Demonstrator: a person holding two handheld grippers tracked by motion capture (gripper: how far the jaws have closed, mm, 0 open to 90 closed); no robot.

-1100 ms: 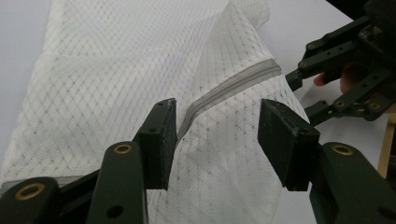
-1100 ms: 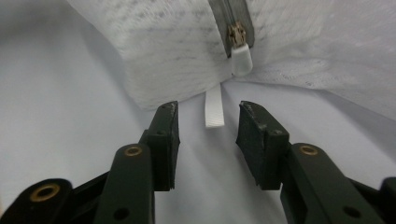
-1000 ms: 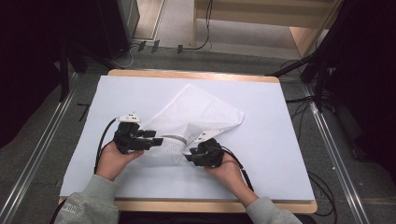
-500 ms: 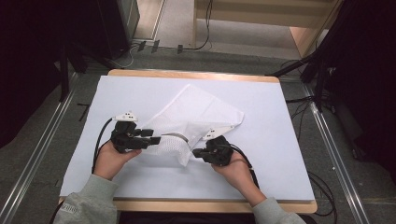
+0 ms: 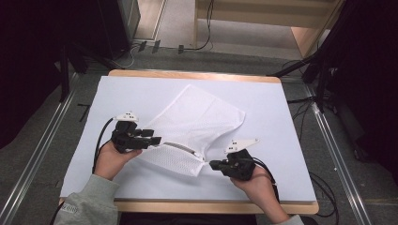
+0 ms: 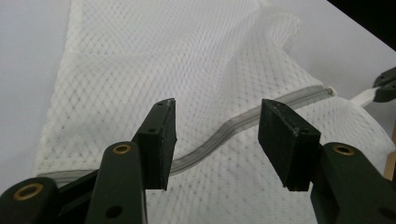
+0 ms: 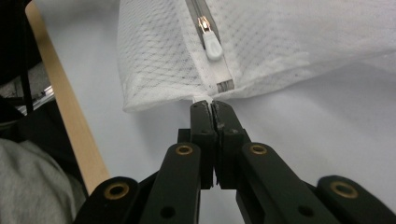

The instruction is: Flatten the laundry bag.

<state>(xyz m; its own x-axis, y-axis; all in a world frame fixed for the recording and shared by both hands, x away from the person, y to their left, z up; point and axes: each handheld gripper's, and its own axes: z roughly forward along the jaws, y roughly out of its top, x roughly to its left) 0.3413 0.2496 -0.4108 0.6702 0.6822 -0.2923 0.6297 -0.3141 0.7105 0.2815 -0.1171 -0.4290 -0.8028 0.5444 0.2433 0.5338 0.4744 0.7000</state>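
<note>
While mesh bag (image 5: 197, 126) lies diagonally, zipper (image 6: 243, 121) slanting toward right claw (image 5: 212, 164)

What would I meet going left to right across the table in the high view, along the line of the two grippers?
Bare white table cover → left gripper, fingers apart at the mesh bag's edge → white mesh laundry bag with its grey zipper → right gripper, fingers shut on a small tab at the bag's corner.

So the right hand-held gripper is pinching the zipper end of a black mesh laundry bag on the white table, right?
Almost: the mesh laundry bag is white, not black, as the high view shows. The right hand-held gripper does pinch a tab at its zipper end, on the white table.
</note>
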